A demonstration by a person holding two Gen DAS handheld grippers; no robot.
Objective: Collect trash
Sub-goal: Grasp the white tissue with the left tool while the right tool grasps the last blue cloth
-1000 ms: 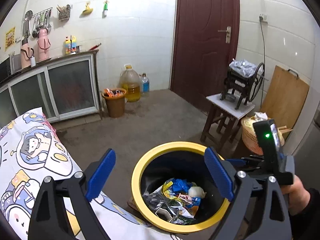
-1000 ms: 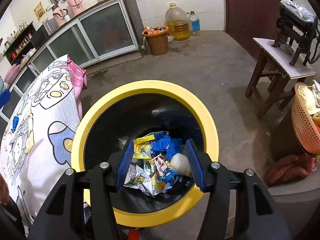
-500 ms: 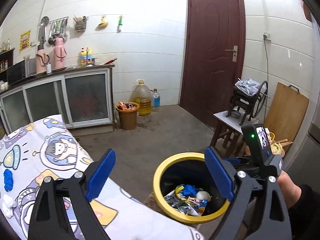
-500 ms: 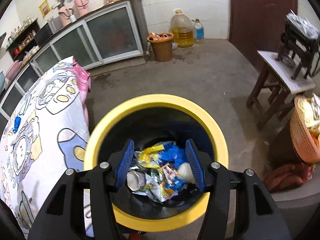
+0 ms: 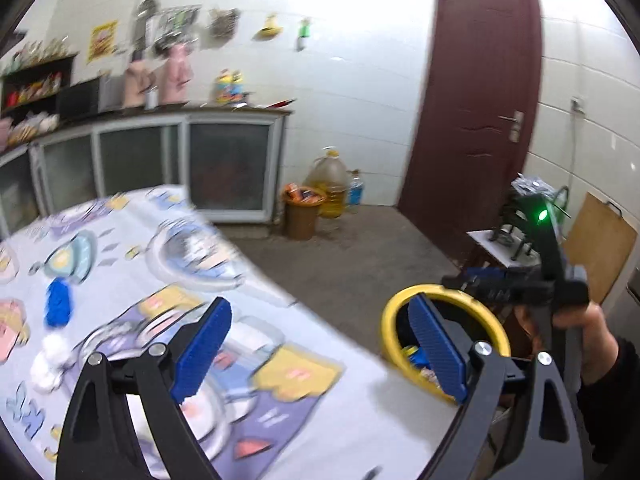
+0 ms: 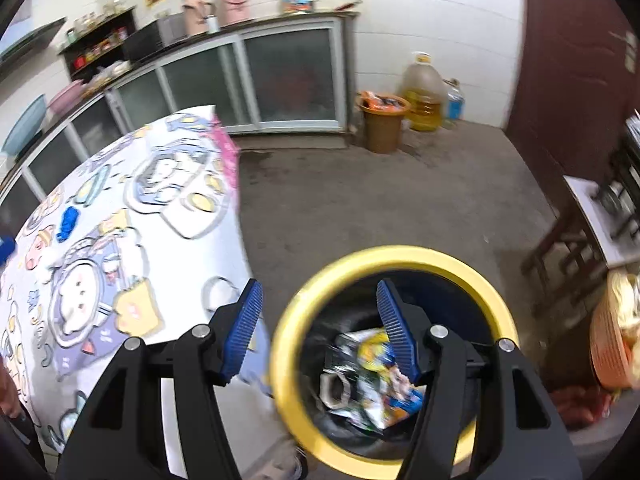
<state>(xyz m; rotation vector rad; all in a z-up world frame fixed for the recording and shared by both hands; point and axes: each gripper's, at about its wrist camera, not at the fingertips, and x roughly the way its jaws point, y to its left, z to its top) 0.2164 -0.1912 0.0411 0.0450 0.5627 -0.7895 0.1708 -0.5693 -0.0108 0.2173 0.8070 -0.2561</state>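
**Left wrist view: both tools open and empty, bin beside the surface**

Left tool (image 5: 316,352): blue-padded fingers spread wide, nothing between them. It hangs over the near edge of the surface (image 5: 352,412), which is covered with a cartoon-print cloth. Picture is motion-blurred.

On the cloth, left of the tool: a small blue scrap (image 5: 58,305) and, nearer the camera, a white crumpled wad (image 5: 50,358). Both lie loose, apart from the tool.

Right of the left tool, past the surface's edge: the yellow-rimmed bin (image 5: 394,312) on the floor, partly hidden behind the right finger. Above the bin sits the right tool's body with a green light showing, held in the person's right hand (image 5: 590,334).

Right wrist view: right tool (image 6: 318,330) also stands wide open, gripping nothing. Its right finger lies in line with the bin's mouth, its left finger with the surface's edge. The bin (image 6: 496,304) holds mixed wrappers (image 6: 376,384), blue, yellow and white, blurred; single pieces cannot be told apart. The same blue scrap (image 6: 68,222) shows on the cloth at far left, well apart from this tool.

Further out: concrete floor (image 6: 400,200), a brown bucket (image 6: 382,126) full of rubbish against the glass-fronted cabinet (image 6: 288,76), a big oil jug (image 6: 424,94) beside it, a dark red door (image 5: 476,100), a wooden stool (image 6: 576,248) at right and an orange basket (image 6: 612,348) near the bin.
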